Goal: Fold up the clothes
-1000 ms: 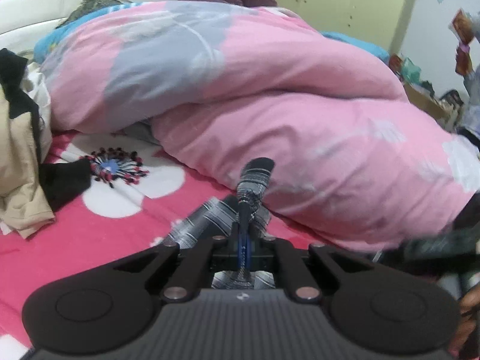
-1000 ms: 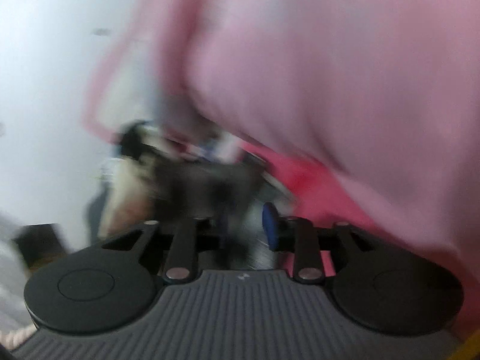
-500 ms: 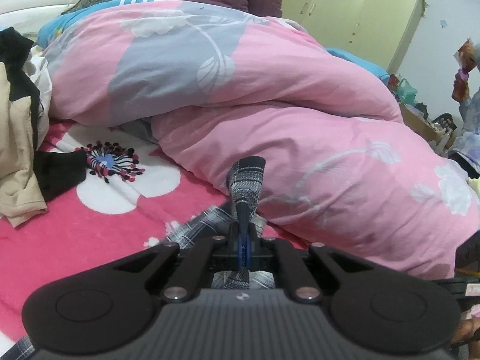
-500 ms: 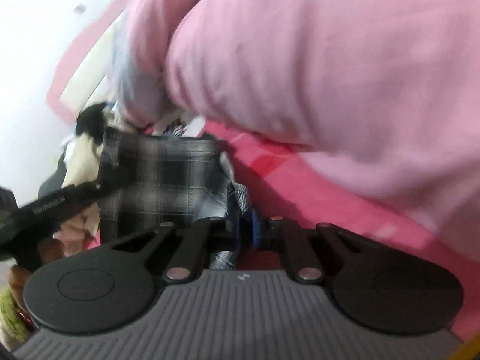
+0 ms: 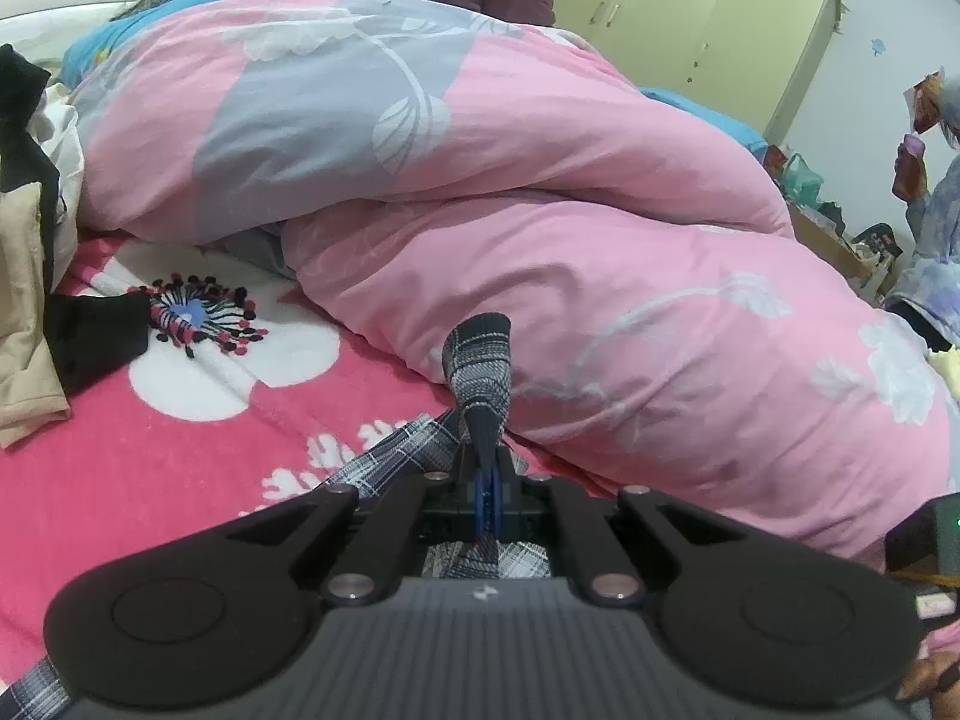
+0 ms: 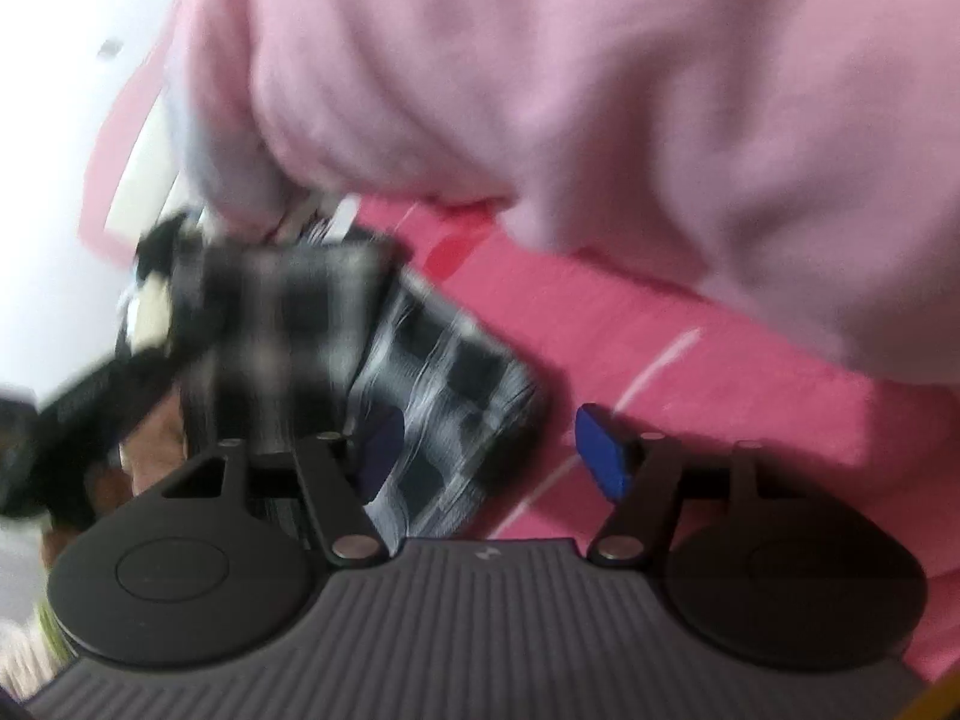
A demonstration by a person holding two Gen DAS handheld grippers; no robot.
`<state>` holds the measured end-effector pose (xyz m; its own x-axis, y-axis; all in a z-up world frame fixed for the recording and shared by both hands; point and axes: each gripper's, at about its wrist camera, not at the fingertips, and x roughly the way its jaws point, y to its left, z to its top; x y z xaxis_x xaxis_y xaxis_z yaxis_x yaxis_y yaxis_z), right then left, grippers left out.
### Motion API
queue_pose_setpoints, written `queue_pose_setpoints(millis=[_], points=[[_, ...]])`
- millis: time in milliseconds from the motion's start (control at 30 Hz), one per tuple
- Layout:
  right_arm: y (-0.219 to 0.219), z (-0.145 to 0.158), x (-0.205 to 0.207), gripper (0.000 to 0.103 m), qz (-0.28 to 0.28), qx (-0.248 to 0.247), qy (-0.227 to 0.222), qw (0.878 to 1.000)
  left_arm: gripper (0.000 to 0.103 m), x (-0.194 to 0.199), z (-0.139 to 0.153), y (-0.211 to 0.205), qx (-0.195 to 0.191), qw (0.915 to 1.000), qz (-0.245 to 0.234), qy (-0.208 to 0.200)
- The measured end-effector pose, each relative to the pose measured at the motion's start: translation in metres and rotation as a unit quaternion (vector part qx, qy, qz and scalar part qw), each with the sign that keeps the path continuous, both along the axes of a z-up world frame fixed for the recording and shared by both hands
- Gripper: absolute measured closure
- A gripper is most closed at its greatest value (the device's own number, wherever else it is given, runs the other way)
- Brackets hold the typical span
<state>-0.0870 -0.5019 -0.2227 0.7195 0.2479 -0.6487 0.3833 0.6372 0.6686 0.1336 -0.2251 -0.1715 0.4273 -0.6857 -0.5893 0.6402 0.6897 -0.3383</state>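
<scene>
two grippers in play, one plaid garment between them. largest first: pink duvet (image 5: 540, 192) with grey panel and white leaf print fills the far half of the bed, heaped high, its near edge just beside the work area. below it, pink floral bedsheet (image 5: 150, 450), the near-left part bare, flat enough for folding. far left: heap of beige and black clothes (image 5: 24, 276), not yet handled. cream wardrobe (image 5: 708, 18) far right.

task item: black-and-white plaid garment (image 5: 408, 450), lying partly on the sheet at the near centre, touching the duvet's near edge. one bunched corner rises from the left gripper (image 5: 487, 495), whose blue pads are clenched tight on that corner; the fabric stands up in a twisted peak beyond them.

right wrist view is motion-blurred. right gripper (image 6: 492, 450): jaws opening at this moment; blue pad on the right side (image 6: 603, 450) stands clear of the cloth, and a fold of plaid hangs at the left finger only. reads as released, not a grip.

handling judgement: thin woven cloth, light, fully limp, no stiffness to hold a crease; it sags and twists when held at one point. not fragile, not slippery against rubber pads. best hold: a second corner or hem edge well apart from the left one, so the panel hangs flat before laying down. risk: snagging on the duvet edge.
</scene>
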Motion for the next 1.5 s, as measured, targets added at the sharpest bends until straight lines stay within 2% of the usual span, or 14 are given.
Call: queue_pose_setpoints(millis=[33, 67, 200, 333, 467, 633, 767, 900, 1100, 1200, 1300, 1400, 1467, 1500], points=[[0.002, 0.004, 0.000, 0.099, 0.014, -0.003, 0.008, 1.000, 0.099, 0.000, 0.000, 0.000, 0.000, 1.0000, -0.001, -0.001], [0.003, 0.012, -0.002, 0.102, 0.018, -0.005, 0.003, 1.000, 0.099, 0.000, 0.001, -0.001, 0.000, 1.0000, -0.002, -0.002], [0.008, 0.045, -0.003, 0.102, 0.028, -0.048, -0.021, 0.998, 0.099, 0.000, 0.001, -0.004, -0.001, 0.9999, -0.008, -0.006], [0.016, 0.025, 0.008, 0.100, 0.013, -0.104, 0.039, 0.994, 0.099, 0.001, -0.001, -0.008, 0.003, 0.9999, -0.010, -0.003], [-0.002, 0.008, -0.014, 0.100, -0.049, -0.023, 0.024, 0.998, 0.099, -0.003, 0.000, -0.007, -0.003, 0.9998, -0.018, -0.003], [0.007, 0.029, -0.014, 0.102, -0.038, -0.117, 0.014, 0.992, 0.099, -0.021, 0.002, -0.016, -0.009, 0.9980, -0.059, -0.018], [0.006, 0.029, -0.016, 0.102, -0.050, -0.146, 0.026, 0.988, 0.096, -0.050, -0.022, -0.049, 0.014, 0.9954, -0.093, 0.020], [0.006, 0.030, -0.019, 0.099, -0.059, -0.159, 0.031, 0.985, 0.078, -0.082, -0.060, -0.083, 0.093, 0.9835, -0.145, 0.055], [0.017, 0.050, -0.023, 0.099, -0.053, -0.211, 0.001, 0.976, 0.063, -0.084, -0.027, -0.045, 0.038, 0.9823, -0.167, 0.077], [0.038, 0.063, -0.007, 0.098, -0.003, -0.265, -0.027, 0.964, 0.062, -0.078, -0.009, -0.016, 0.052, 0.9788, -0.174, 0.095], [0.062, 0.065, 0.019, 0.098, 0.072, -0.270, -0.055, 0.959, 0.062, -0.082, -0.001, 0.025, 0.109, 0.9738, -0.174, 0.098], [0.076, 0.046, 0.038, 0.101, 0.136, -0.290, -0.041, 0.947, 0.062, -0.091, -0.001, 0.083, 0.163, 0.9702, -0.148, 0.101], [0.067, 0.018, 0.046, 0.101, 0.139, -0.331, 0.037, 0.933, 0.062, -0.100, -0.003, 0.127, 0.173, 0.9724, -0.112, 0.109], [0.051, 0.013, 0.041, 0.100, 0.110, -0.309, 0.054, 0.943, 0.061, -0.107, -0.005, 0.147, 0.177, 0.9746, -0.090, 0.105]])
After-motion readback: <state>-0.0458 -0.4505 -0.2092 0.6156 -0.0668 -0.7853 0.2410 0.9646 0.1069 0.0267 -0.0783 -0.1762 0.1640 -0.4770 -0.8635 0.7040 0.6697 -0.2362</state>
